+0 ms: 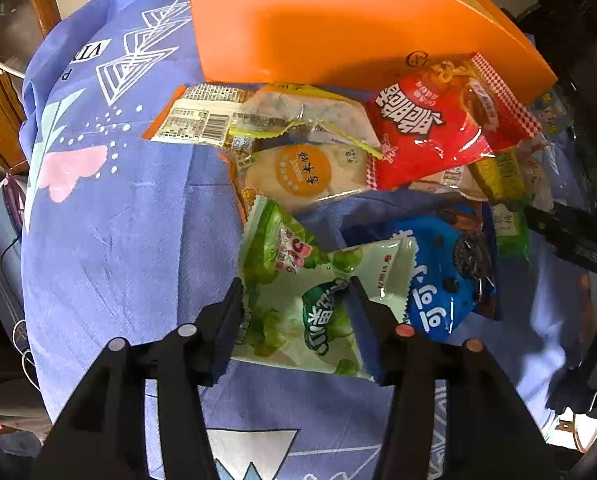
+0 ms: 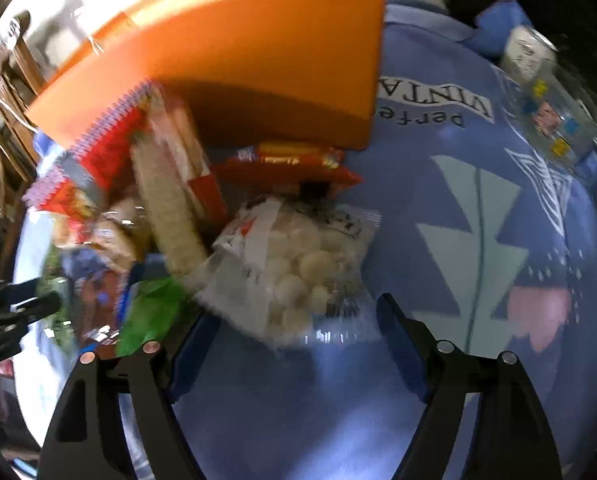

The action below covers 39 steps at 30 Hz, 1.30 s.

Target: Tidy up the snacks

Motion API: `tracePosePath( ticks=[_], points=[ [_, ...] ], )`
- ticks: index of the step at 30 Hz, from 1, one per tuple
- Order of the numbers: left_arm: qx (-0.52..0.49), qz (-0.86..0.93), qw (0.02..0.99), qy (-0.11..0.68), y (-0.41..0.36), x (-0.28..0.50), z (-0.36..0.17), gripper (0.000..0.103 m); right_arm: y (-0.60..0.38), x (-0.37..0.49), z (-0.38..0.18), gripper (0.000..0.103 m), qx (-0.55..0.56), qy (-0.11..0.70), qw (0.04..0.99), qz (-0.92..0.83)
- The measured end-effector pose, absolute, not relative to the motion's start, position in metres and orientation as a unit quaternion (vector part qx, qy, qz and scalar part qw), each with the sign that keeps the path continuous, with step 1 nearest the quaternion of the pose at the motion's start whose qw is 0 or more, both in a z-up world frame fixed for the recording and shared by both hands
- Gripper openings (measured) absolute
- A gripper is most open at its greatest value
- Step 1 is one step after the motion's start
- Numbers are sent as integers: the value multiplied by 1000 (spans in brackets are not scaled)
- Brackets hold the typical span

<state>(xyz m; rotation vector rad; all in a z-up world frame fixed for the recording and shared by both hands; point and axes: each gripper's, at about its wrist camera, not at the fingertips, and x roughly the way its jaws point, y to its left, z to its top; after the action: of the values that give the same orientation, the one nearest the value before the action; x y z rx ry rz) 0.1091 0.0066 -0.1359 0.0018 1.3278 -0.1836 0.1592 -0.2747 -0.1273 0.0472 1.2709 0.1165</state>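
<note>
While the heap of wrapped snacks lies loose on the blue printed tablecloth (image 1: 118,240) in front of the large orange cardboard box (image 1: 338,24), you have barely begun: as far as the 2 views show, no packet can be seen inside that box, though its interior is hidden from both cameras. Your left gripper (image 1: 296,300) stands half-narrowed astride the pale green glossy snack packet with grape pictures (image 1: 322,280), which sits at the near edge of the heap, well forward of the box; its 2 jaws flank the wrapper, and whether the pads already pinch it cannot be told. Just beside that packet, still on the box's near side, lie a blue cookie packet (image 1: 442,276), a clear-wrapped round rice cracker with an orange label (image 1: 306,172) and, closest to the box, a red glossy snack bag (image 1: 426,128) leaning against its front wall. Your right gripper (image 2: 298,320) is wide and holds nothing; it hangs over bare cloth just short of the clear bag of white round candies (image 2: 298,264), which rests in front of the box's corner. That view is smeared by motion, so finer contact is unclear. Judging by this, nearly everything is left: each packet must still be lifted and placed, starting with the green one and the candy bag.
</note>
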Motion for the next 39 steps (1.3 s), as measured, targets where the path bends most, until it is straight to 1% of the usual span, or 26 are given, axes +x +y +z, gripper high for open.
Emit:
tracePosePath(
  ticks=[1,2,3,4,5,6,8,11,13,14,15,16,18,20,22,23,24,26,29,32,33,35,36,38,39],
  points=[
    [4,-84,782,617,5,110,-137,55,-274,164,-131,80,21,595,802,55],
    [5,-81,782,619,8,115,-138,60,-273,167,-134,79,20,595,802,52],
    [5,-77,781,620,9,117,-140,64,-271,169,-132,68,17,588,807,53],
    [3,-75,779,622,9,119,-141,66,-271,171,-131,62,21,584,810,59],
    [-1,-74,777,625,9,120,-142,70,-273,172,-130,59,31,583,809,63],
    [-7,-74,772,631,1,126,-145,74,-275,172,-129,52,40,583,809,65],
    [-7,-74,767,637,-1,131,-148,79,-283,173,-127,47,48,586,806,67],
    [-13,-72,766,639,-3,133,-150,82,-296,168,-120,45,79,582,807,68],
    [-16,-77,769,634,-9,144,-150,75,-304,161,-114,44,88,577,809,68],
    [-16,-81,771,631,-8,143,-147,65,-308,156,-110,44,95,577,808,70],
    [-17,-91,772,628,-9,141,-144,53,-311,151,-108,44,100,577,808,71],
    [-11,-99,773,626,-10,141,-139,49,-314,148,-106,44,102,577,807,72],
    [-9,-107,774,624,-11,140,-133,35,-321,138,-100,44,113,574,808,68],
    [-15,-108,776,621,-7,138,-127,31,-327,129,-91,44,126,568,810,68],
    [-21,-111,780,615,-3,134,-118,30,-330,117,-87,44,130,564,813,71],
    [-24,-113,783,611,0,129,-114,19,-330,114,-83,44,131,562,813,75],
    [-25,-111,786,608,4,127,-109,3,-330,110,-81,44,133,560,814,77],
    [-41,-120,785,607,10,114,-102,1,-331,105,-77,44,135,556,816,81],
    [-37,-108,781,614,18,114,-107,1,-325,104,-74,44,132,556,817,84],
    [-50,-105,774,623,23,111,-113,3,-322,102,-74,45,135,556,815,90],
    [-52,-104,773,624,26,109,-114,8,-321,100,-74,45,135,557,815,91],
    [-61,-102,772,624,32,102,-117,9,-321,100,-74,45,136,557,814,94],
    [-60,-101,771,626,33,101,-119,9,-321,99,-74,45,136,558,813,95],
    [-54,-98,770,628,34,100,-123,3,-320,97,-75,45,135,560,812,94],
    [-55,-97,770,628,32,101,-125,2,-319,98,-75,45,136,560,812,95]
  ],
)
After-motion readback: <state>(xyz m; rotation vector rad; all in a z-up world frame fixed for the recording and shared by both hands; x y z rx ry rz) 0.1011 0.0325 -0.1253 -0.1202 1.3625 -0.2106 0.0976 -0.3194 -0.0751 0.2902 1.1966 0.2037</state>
